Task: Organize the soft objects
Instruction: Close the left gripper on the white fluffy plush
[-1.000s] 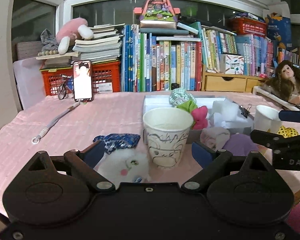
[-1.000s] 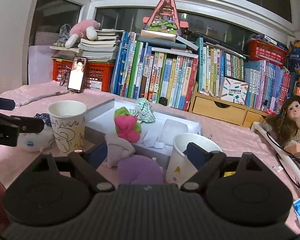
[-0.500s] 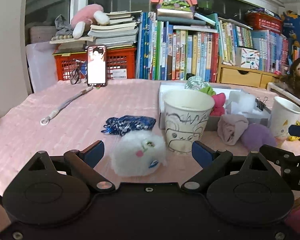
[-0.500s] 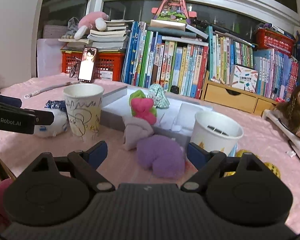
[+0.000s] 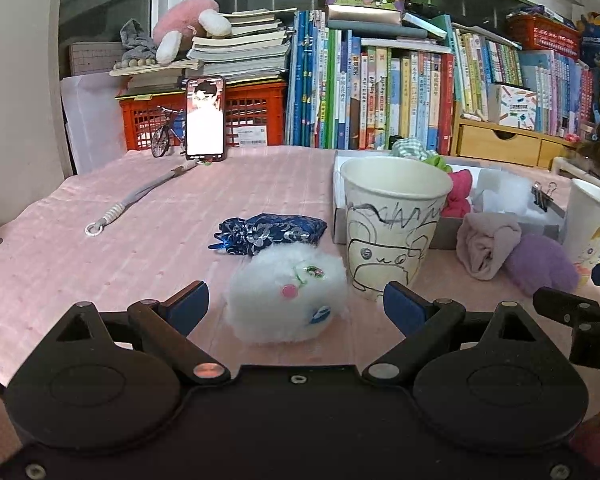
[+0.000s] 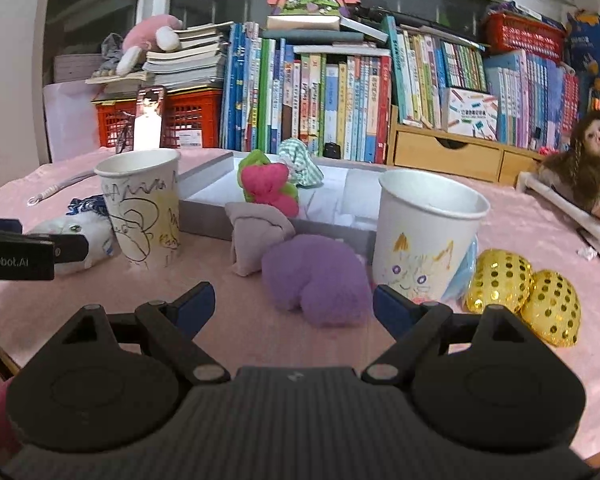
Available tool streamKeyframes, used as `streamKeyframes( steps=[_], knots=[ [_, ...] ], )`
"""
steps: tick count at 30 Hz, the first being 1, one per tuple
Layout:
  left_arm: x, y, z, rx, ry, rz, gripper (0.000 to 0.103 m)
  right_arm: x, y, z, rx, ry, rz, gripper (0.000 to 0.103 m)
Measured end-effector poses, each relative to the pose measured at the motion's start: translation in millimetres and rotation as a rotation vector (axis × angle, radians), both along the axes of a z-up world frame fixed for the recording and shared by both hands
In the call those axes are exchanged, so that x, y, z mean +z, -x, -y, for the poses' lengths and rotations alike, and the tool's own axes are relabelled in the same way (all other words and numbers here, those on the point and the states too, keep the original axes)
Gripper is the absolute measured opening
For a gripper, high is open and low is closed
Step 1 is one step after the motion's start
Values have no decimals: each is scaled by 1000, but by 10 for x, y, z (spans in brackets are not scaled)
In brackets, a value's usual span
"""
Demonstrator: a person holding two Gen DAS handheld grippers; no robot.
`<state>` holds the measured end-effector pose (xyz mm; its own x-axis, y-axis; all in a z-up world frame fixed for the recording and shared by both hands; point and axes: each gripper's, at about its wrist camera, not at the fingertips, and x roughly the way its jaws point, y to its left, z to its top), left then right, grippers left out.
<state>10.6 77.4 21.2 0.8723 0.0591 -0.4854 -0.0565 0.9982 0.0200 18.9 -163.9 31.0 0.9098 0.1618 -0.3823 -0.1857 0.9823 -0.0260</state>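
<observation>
Apparently we were lining up grasps, left gripper open around the white plush, right gripper open before the purple plush, each needing closing.

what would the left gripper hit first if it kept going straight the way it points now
Most likely the white fluffy toy, which lies just ahead between the open jaws of the left gripper. The blue pouch lies behind it.
</observation>
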Motion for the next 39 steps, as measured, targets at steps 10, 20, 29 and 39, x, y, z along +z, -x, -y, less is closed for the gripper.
streamKeyframes(
  steps=[10, 20, 29, 39],
  knots=[
    [-85, -81, 11, 17, 13, 11, 94, -36, -146, 22, -40, -52, -37, 92],
    [-163, -154, 22, 22, 11, -10, 94, -72, -254, -15, -63, -58, -54, 92],
    [-207, -214, -13, 37, 43, -35, 94, -69, -334, -25, -75, -62, -68, 92],
    [-242, -271, -62, 48, 67, -56, 92, -85, -390, -47, -75, -54, -79, 92]
  ],
)
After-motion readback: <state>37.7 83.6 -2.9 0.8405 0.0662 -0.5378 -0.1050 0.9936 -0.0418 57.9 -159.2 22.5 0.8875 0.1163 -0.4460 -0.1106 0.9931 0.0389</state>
